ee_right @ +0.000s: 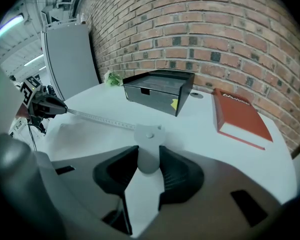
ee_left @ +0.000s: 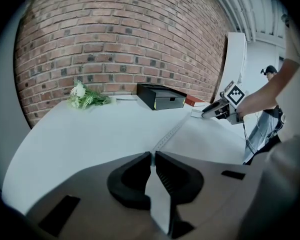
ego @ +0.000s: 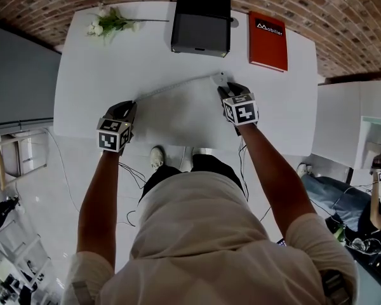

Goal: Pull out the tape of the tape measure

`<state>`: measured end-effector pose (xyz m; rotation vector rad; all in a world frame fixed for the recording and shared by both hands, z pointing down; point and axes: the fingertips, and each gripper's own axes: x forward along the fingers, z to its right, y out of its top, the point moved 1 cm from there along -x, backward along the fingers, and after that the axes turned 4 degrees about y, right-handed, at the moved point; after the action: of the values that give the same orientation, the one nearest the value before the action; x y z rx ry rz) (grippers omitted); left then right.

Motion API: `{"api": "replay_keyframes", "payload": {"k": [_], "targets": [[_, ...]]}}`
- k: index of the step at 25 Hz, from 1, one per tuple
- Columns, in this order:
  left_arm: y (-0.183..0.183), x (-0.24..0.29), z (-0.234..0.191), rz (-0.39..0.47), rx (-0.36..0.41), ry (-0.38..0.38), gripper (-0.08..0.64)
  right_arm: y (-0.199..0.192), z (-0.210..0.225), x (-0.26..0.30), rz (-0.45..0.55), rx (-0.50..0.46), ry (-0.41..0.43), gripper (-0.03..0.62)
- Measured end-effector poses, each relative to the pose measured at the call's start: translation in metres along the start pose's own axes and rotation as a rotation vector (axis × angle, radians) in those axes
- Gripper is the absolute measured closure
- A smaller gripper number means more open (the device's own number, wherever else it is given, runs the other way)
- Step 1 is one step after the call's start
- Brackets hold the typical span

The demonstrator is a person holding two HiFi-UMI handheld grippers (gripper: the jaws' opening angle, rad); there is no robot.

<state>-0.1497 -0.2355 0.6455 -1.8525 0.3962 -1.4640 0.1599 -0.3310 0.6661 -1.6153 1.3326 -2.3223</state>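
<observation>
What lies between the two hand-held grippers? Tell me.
The pulled-out tape, stretched from the left hand-held gripper to the tape measure case in the right hand-held gripper, above bare table; the head view shows it.

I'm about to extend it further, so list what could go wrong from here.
1. The left hand-held gripper pinches only the thin end of the tape. It could slip out, and the tape might whip back toward the tape measure case.
2. The right hand-held gripper clamps just the near part of that small case. A harder pull may twist it loose.
</observation>
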Motion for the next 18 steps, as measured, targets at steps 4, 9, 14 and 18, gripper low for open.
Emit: {"api": "replay_keyframes", "payload": {"k": [4, 9, 14, 18], "targets": [[-0.002, 0.005, -0.004, -0.008, 0.008, 0.006, 0.531, -0.002, -0.002, 0.004, -0.004, -0.011, -0.002, 0.453], [-0.009, 0.009, -0.006, -0.036, 0.031, 0.008, 0.529, -0.006, -0.004, 0.007, -0.005, -0.022, -0.004, 0.453], [-0.012, 0.013, -0.004, -0.051, 0.075, 0.003, 0.528, -0.01, -0.006, 0.01, -0.006, -0.046, -0.009, 0.453], [-0.016, 0.016, -0.003, -0.057, 0.077, -0.008, 0.473, -0.016, -0.007, 0.01, -0.012, -0.059, 0.0, 0.451]]}}
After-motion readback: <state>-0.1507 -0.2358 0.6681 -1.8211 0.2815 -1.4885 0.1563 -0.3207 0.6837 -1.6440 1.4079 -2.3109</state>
